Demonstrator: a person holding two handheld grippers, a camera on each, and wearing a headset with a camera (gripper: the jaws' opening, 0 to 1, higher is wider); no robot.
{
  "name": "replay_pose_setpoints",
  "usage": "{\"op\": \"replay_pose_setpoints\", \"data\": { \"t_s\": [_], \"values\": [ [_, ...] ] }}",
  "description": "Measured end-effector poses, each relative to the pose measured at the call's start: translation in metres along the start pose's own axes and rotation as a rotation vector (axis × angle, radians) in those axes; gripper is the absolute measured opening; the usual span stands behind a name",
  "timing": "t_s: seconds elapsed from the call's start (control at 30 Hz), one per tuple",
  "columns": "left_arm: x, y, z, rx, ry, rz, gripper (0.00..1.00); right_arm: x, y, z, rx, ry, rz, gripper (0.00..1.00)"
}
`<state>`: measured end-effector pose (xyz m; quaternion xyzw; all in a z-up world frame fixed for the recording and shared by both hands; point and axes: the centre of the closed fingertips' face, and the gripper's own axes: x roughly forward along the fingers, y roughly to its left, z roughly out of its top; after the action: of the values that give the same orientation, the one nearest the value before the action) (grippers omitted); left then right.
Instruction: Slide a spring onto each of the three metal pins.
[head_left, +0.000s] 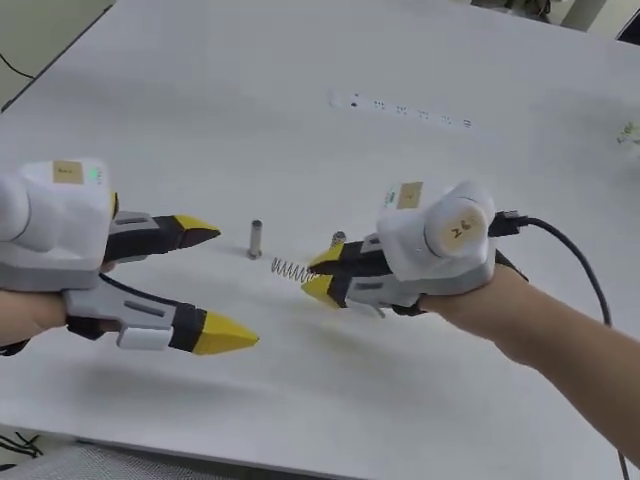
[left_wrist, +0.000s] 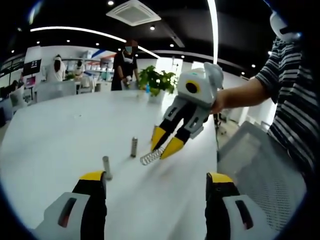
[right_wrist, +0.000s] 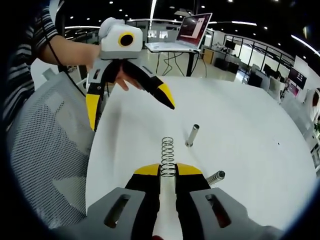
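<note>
**Bench log: one spring in the right jaws, left tool idle**

From the head view I read left to right. My left gripper (head_left: 232, 287) hangs over the white table (head_left: 420, 60) on its left side, nearer the near edge than the far one. Its jaws are spread wide, with nothing between the yellow tips.

Just right of those tips a bare pin (head_left: 256, 238) stands upright on the surface, its shaft uncovered.

Next comes the spring (head_left: 288, 268). It juts from the tips of my right gripper (head_left: 318, 275) toward the bare pin, with its free end close to the pin's foot but apart from it. I cannot tell whether the coil touches the table.

A second pin (head_left: 338, 239) stands just behind the right tips. In the right gripper view a second spring (right_wrist: 215, 176) is wound around its shaft.

The right gripper's jaws are pressed together, pinching the near end of the loose spring. A black cable (head_left: 570, 250) trails from the tool's back toward the right edge.
</note>
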<state>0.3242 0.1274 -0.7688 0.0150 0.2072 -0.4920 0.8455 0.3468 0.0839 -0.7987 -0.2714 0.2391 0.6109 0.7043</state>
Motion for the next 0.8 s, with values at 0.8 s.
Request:
{"op": "replay_pose_setpoints", "data": {
  "t_s": [0.8],
  "values": [
    [0.034, -0.016, 0.006, 0.033, -0.008, -0.133, 0.38, -0.022, 0.019, -0.003, -0.102, -0.023, 0.062, 0.08]
  ]
}}
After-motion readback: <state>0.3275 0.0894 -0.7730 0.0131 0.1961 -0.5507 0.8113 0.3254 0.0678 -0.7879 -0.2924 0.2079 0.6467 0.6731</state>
